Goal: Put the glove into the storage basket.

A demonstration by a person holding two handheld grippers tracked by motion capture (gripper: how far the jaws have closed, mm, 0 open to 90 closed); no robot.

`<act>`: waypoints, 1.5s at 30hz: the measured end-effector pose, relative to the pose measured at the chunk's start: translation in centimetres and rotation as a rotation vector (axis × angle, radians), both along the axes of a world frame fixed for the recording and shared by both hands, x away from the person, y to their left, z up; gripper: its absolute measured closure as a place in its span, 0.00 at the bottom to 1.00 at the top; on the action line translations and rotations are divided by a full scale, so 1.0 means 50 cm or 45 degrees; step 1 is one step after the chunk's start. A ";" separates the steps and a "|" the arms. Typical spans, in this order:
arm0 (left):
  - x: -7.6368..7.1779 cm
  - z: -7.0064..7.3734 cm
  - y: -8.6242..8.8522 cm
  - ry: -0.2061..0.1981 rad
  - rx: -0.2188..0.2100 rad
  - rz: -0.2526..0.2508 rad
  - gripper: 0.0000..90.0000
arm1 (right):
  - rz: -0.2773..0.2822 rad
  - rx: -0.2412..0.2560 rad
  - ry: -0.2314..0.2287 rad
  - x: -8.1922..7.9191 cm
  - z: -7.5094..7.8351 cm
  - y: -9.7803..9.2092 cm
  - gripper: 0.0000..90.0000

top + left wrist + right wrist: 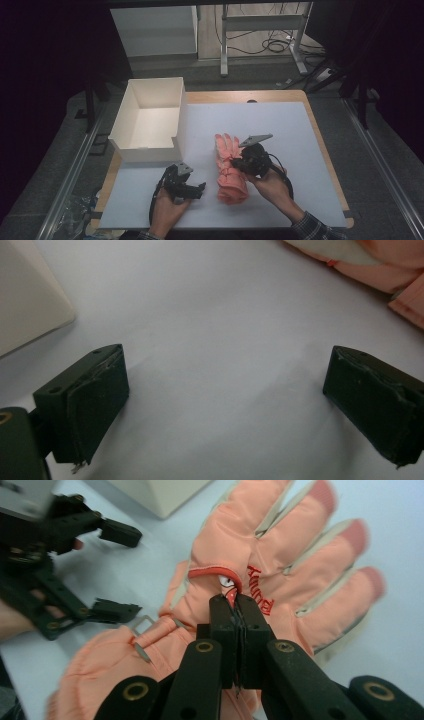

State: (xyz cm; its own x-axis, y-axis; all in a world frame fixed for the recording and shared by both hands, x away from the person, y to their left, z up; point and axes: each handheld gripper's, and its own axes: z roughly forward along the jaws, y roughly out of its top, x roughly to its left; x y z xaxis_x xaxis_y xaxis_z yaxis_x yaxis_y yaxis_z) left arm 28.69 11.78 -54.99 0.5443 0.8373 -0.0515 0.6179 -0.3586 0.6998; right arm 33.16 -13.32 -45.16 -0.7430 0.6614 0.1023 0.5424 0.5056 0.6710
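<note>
White sheeting covers the wooden table (325, 150) in a dim room strung with floor cables, where a pink glove (280, 570) lies right of centre, the right gripper (235, 611) pressed together on its back. Left of it, the left gripper (225, 400) rests spread wide over bare sheet. Behind, 1 open white box (150, 117) stands with nothing in it.

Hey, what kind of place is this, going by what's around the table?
Probably a lab or workshop set up for recording. A wooden table with a white sheet stands on grey carpet, dark curtains hang at both sides, and loose black cables lie on the floor beside a grey metal frame.
</note>
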 end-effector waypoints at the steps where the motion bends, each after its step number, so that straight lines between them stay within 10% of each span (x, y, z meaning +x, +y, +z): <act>1: 0.000 0.000 0.000 0.000 0.000 0.000 0.05 | -0.007 0.008 0.010 0.004 -0.011 -0.001 0.96; 21: 0.001 0.000 0.000 0.001 0.005 -0.004 0.05 | 0.007 0.070 -0.137 -0.002 0.012 -0.085 0.64; 33: 0.002 0.001 0.002 0.009 0.009 -0.012 0.05 | 0.017 0.142 -0.063 -0.012 -0.071 -0.168 0.75; 45: 0.003 0.005 0.021 0.015 -0.019 -0.058 0.08 | 0.163 0.095 -0.014 -0.067 -0.137 -0.154 0.95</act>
State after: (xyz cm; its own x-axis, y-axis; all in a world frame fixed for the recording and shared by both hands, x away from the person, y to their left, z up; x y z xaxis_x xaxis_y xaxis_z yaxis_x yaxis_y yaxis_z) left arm 28.86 12.84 -54.73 0.5810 0.8108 -0.0704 0.6094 -0.3761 0.6980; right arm 29.79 -20.99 -52.02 -0.8222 0.5520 0.1392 0.4691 0.5184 0.7149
